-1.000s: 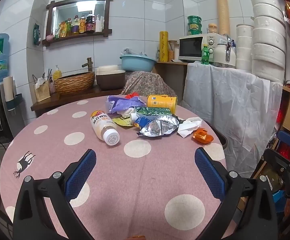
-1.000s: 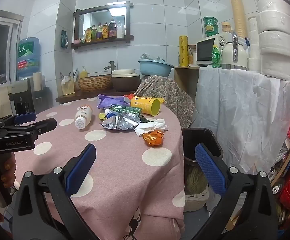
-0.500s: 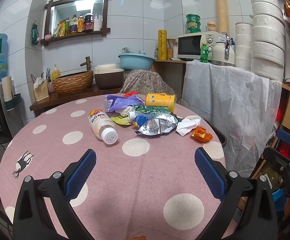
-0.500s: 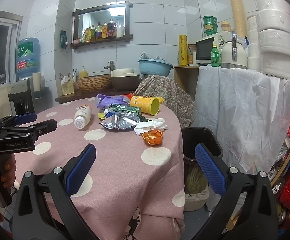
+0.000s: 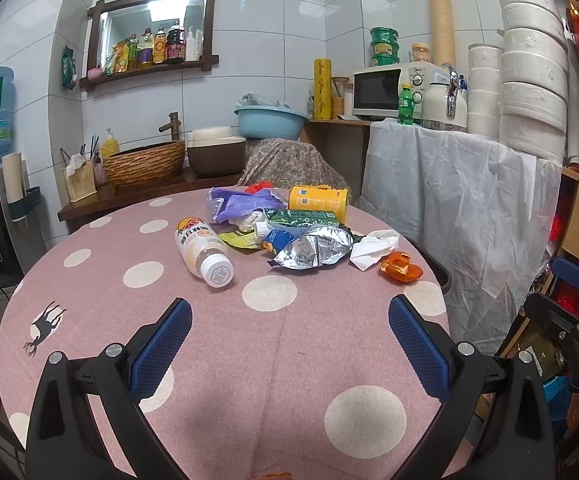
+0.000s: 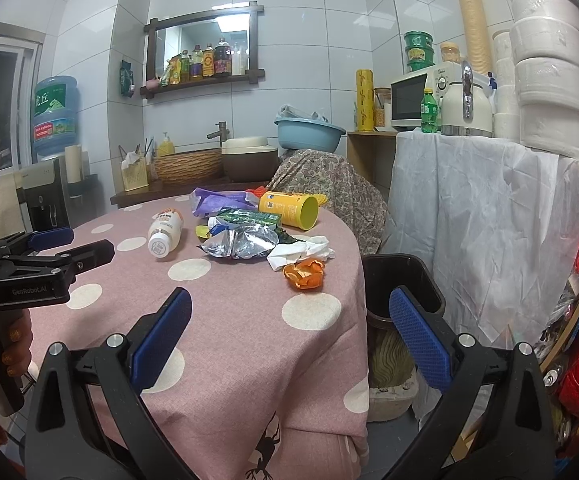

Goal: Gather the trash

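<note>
A pile of trash lies on the far half of the round pink table [image 5: 273, 360]: a plastic bottle [image 5: 203, 246] on its side, a silver foil bag [image 5: 313, 248], a yellow can [image 5: 319, 202], a purple bag [image 5: 241, 202], a white tissue [image 5: 373, 246] and an orange peel [image 5: 400, 267]. My left gripper [image 5: 289, 336] is open and empty over the near table. My right gripper [image 6: 289, 332] is open and empty at the table's right edge, short of the orange peel [image 6: 304, 273]. A dark trash bin [image 6: 401, 280] stands on the floor right of the table.
A white sheet covers a counter [image 6: 489, 200] on the right, with a microwave [image 5: 389, 92] and stacked white bowls on top. A wooden shelf with a basket sink [image 5: 145, 164] and a brown pot runs behind the table. A water dispenser [image 6: 45, 196] stands at left.
Both grippers stay open and empty. The views have shifted only slightly; the trash has not moved.
</note>
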`<state>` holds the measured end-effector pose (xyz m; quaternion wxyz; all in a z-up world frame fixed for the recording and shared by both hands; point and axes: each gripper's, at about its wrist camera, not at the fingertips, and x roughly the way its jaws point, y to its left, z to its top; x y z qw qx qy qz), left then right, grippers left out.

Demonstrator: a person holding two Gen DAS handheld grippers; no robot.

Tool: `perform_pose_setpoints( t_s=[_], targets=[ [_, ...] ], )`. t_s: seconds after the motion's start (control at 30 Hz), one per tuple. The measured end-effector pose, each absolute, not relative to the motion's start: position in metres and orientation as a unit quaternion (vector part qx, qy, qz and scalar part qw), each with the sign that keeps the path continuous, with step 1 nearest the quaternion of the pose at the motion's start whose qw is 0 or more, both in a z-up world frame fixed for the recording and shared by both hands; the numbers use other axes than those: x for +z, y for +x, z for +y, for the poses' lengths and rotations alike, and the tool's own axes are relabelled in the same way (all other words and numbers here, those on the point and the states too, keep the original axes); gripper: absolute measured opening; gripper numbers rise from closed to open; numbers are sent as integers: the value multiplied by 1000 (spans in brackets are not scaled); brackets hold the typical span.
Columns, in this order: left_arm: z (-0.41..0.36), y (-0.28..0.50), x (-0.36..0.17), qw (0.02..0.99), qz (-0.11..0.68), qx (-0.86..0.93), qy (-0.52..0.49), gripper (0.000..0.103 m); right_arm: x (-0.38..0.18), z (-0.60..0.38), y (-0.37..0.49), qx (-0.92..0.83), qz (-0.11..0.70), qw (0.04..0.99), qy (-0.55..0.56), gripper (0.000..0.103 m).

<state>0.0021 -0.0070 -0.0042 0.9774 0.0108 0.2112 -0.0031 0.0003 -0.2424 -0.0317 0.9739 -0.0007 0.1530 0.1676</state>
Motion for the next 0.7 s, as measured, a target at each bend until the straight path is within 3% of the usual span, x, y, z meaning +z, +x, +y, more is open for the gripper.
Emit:
perform_pose_setpoints(
  t_s=[0.7],
  targets=[
    [-6,2,-3,977,213,-3,11,98,-33,-244,1,168,152,974,-1,98]
  ],
)
